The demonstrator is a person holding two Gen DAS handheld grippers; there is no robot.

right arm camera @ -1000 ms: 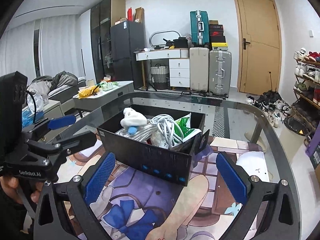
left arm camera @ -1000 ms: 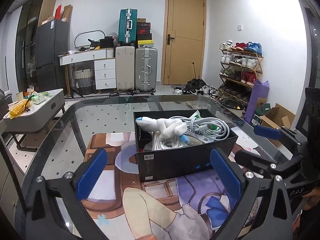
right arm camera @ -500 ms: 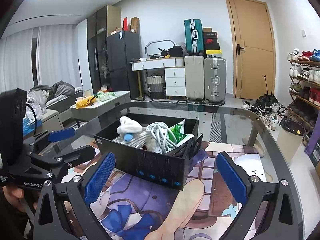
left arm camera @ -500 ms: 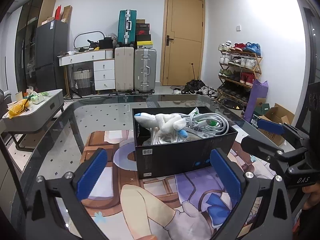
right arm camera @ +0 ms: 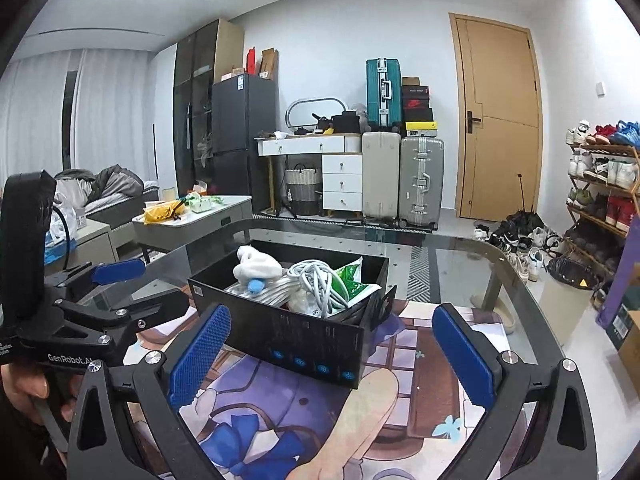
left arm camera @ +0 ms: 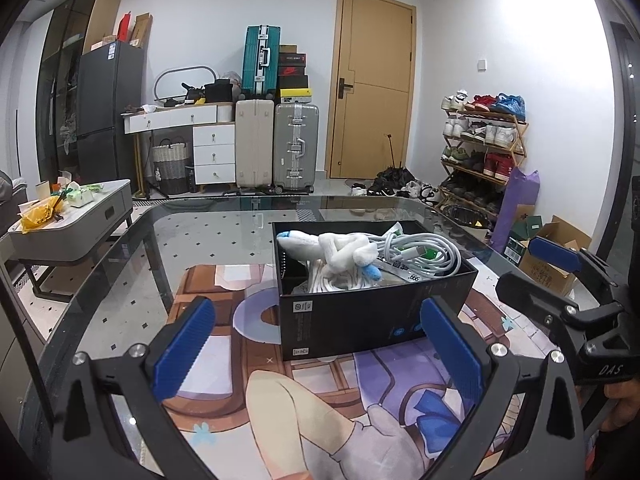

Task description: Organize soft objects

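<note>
A black open box [left arm camera: 360, 312] stands on a printed mat [left arm camera: 312, 408] on the glass table. In it lie a white plush toy with blue tips [left arm camera: 340, 250], coiled white cables [left arm camera: 416, 254] and a green-and-white packet [right arm camera: 352, 284]. The box also shows in the right wrist view [right arm camera: 304, 340]. My left gripper [left arm camera: 316, 344] is open and empty, in front of the box. My right gripper [right arm camera: 334, 348] is open and empty, in front of the box's other long side. Each gripper shows in the other's view, the right [left arm camera: 560, 280] and the left [right arm camera: 100, 296].
The glass table [left arm camera: 200, 232] has a rounded far edge. Beyond it stand a low grey side table [left arm camera: 72, 220], suitcases [left arm camera: 276, 148], a white dresser, a shoe rack [left arm camera: 480, 152], cardboard boxes [left arm camera: 556, 256] and a wooden door.
Both grippers have drawn back and lifted a little from the box and stay open. The box and its contents have not moved.
</note>
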